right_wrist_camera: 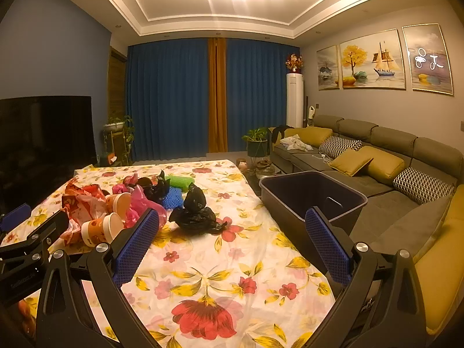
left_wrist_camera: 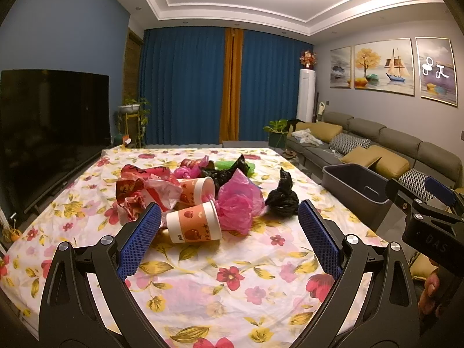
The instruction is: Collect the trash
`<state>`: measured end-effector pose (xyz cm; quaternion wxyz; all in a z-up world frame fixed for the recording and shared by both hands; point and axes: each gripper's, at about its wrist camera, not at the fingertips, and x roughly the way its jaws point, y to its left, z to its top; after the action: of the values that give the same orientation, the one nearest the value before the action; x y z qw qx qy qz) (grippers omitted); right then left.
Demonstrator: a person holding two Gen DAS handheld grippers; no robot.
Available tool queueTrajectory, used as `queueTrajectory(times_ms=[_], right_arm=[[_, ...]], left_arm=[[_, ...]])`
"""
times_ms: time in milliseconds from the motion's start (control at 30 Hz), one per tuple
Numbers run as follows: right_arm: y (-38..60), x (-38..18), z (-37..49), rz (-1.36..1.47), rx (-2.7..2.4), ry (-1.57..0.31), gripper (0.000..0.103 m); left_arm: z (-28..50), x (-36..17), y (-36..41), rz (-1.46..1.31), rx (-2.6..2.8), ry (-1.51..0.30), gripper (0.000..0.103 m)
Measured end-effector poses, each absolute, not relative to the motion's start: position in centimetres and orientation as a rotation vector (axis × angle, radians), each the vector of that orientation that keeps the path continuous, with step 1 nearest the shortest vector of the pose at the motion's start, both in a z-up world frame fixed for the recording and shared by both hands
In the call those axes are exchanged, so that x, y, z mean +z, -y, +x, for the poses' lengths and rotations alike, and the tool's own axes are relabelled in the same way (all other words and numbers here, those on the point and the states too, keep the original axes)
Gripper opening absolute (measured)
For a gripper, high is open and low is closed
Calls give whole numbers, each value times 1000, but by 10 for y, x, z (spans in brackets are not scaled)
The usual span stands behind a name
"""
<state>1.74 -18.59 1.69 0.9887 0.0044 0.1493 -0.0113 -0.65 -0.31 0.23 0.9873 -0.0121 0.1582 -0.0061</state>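
Observation:
A heap of trash lies mid-table on a floral cloth: two paper cups on their sides, the nearer one just ahead of my left gripper, pink plastic bags, red wrappers and a knotted black bag. My left gripper is open, nothing between its blue pads. My right gripper is also open and empty, hovering over the table's right side, with the black bag just beyond it. A dark grey bin stands off the table's right edge.
A large dark TV stands left of the table. A grey sofa with yellow and patterned cushions runs along the right. Potted plants and blue curtains fill the far end. Green and blue mesh pieces lie behind the heap.

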Motion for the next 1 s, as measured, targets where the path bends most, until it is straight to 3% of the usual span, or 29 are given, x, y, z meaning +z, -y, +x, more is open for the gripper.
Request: queueTrajectory(times_ms=[1000], right_arm=[[187, 16, 17, 11, -27, -300, 98]], left_arm=[[-8, 2, 5, -31, -16, -320, 94]])
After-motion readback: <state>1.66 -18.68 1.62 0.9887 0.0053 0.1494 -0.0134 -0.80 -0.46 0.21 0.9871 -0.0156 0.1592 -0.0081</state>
